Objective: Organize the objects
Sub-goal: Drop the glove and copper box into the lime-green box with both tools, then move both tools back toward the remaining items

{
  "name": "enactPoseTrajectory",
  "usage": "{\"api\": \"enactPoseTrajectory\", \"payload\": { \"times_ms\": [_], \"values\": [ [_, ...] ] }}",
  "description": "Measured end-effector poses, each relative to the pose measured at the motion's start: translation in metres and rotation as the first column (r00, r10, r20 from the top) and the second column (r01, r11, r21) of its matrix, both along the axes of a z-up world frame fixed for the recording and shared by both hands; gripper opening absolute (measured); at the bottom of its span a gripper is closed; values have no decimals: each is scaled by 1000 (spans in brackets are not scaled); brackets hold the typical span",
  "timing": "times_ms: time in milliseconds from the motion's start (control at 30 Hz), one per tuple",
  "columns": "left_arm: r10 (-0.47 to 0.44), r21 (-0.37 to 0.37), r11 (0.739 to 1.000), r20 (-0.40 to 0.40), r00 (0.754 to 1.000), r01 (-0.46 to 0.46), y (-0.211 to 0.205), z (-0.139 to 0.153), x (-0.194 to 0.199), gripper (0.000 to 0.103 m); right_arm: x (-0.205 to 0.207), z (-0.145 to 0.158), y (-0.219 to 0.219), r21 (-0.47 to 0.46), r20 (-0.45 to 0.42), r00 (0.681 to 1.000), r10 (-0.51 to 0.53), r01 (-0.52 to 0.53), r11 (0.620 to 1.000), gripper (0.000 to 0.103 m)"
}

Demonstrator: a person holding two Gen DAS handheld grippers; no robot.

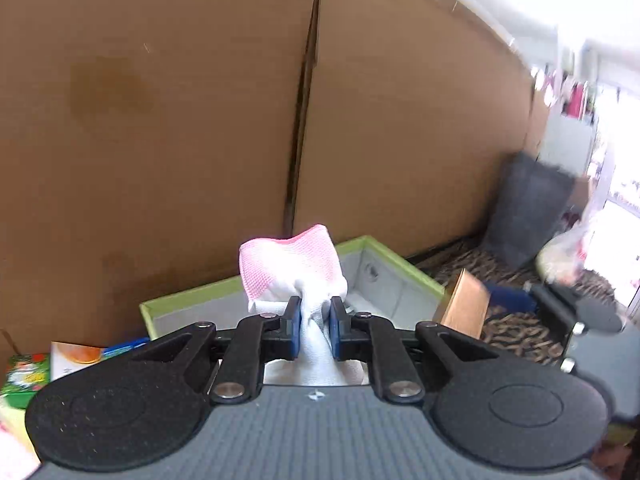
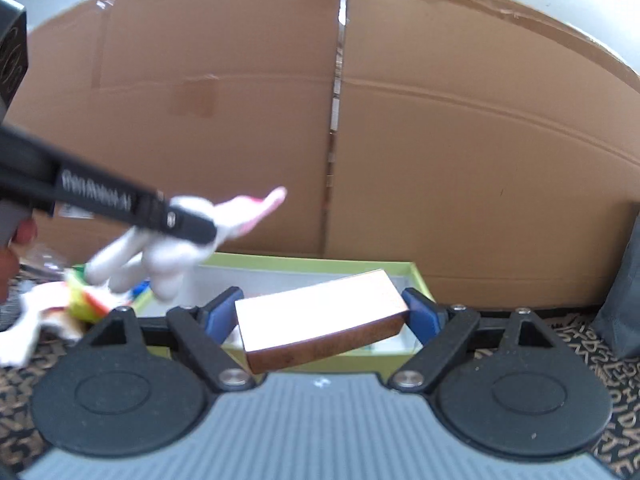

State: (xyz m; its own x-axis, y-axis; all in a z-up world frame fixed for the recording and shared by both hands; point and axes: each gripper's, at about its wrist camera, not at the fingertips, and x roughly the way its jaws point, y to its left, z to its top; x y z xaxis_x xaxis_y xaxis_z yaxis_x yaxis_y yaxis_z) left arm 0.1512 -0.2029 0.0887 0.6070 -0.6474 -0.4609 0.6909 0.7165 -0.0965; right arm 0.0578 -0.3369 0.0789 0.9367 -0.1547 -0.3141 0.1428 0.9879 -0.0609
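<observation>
My left gripper (image 1: 315, 308) is shut on a white sock with a pink toe (image 1: 292, 268), bunched between its blue pads and held over a green-rimmed box (image 1: 192, 296). In the right wrist view the same gripper (image 2: 192, 228) comes in from the left, with the sock (image 2: 240, 208) dangling over the box's left end. My right gripper (image 2: 322, 296) stands wide, its pads pressed on both ends of a small brown box (image 2: 320, 312) tilted above the green-rimmed box (image 2: 304, 260). The brown box (image 1: 464, 304) also shows at the right of the left wrist view.
Tall cardboard sheets (image 1: 200, 100) wall off the back. Colourful packets (image 1: 80, 356) lie left of the green-rimmed box. A dark grey bag (image 1: 528, 208) and a plastic bag (image 1: 568, 248) sit at the right on patterned carpet (image 1: 512, 336). A hand (image 2: 16, 240) shows at the left edge.
</observation>
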Motion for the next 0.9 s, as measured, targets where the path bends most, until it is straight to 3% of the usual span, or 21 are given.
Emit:
{"api": "enactPoseTrajectory", "payload": {
  "times_ms": [267,333,367,400,500,633,800,900],
  "values": [
    [19,59,998,-35,999,-17,-30,-25,33,15,58,-22,-21,-20,-69,998,16,-17,1000,87],
    [42,42,998,-46,998,-40,-28,-31,35,39,68,-30,-24,-14,-98,994,43,-44,999,94],
    [63,41,997,-66,996,-61,-25,-33,36,75,68,-32,-24,-24,-100,994,32,-35,999,97],
    [92,37,995,-80,993,-89,-19,-33,37,94,65,-33,-24,-37,-91,996,20,-23,999,101],
    [125,-2,992,-33,992,-125,-2,-35,24,94,45,-30,-21,-41,-22,1000,12,-13,999,103],
    [143,-42,988,-76,987,-147,24,-31,1,94,9,-22,-6,-7,44,999,21,-21,1000,103],
    [183,-98,976,-94,979,-192,68,-27,-35,94,-23,-23,17,32,42,997,64,-65,997,103],
    [228,-72,969,-97,969,-235,89,-32,-56,94,-41,-26,34,33,20,995,98,-98,995,103]
  ]
}}
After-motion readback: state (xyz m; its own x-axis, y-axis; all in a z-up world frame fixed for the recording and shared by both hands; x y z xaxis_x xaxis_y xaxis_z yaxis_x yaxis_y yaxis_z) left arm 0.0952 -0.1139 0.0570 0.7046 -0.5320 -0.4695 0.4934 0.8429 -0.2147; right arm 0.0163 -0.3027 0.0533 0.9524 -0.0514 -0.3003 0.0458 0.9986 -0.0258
